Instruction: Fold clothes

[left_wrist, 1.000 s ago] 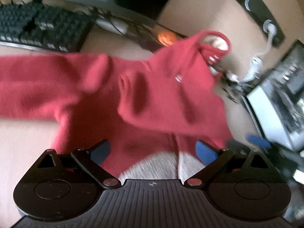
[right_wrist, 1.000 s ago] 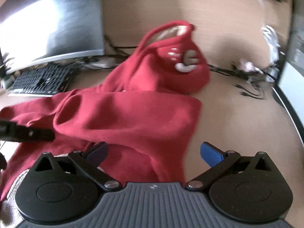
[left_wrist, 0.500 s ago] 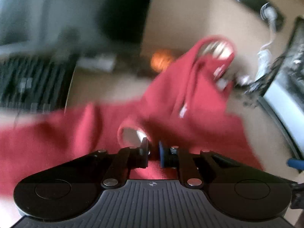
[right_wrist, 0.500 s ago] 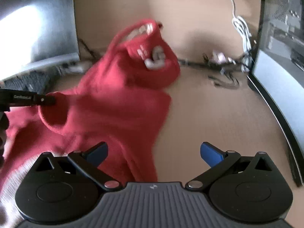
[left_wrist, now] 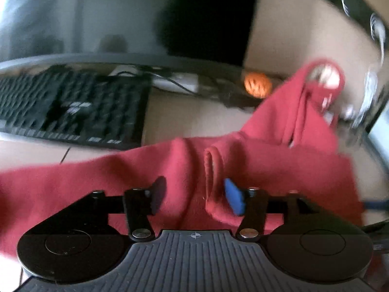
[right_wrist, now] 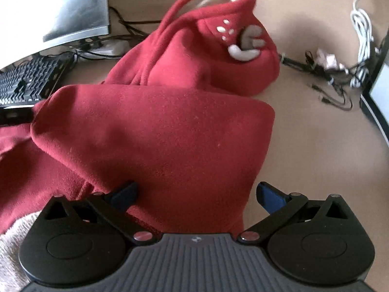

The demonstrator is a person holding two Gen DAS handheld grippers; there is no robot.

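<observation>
Between the parted jaws of the left gripper (left_wrist: 194, 194) lies a sleeve cuff (left_wrist: 214, 170) of a red hoodie (right_wrist: 158, 126) spread on the desk (right_wrist: 316, 146), the sleeve running left to right. The right gripper (right_wrist: 197, 194), jaws released, hovers over the folded body, hood pointing away.

Nothing readable here tbh: the keyboard (right_wrist: 26, 80) keys are too blurry, and the hoodie (right_wrist: 170, 126) print isn't lettering.
</observation>
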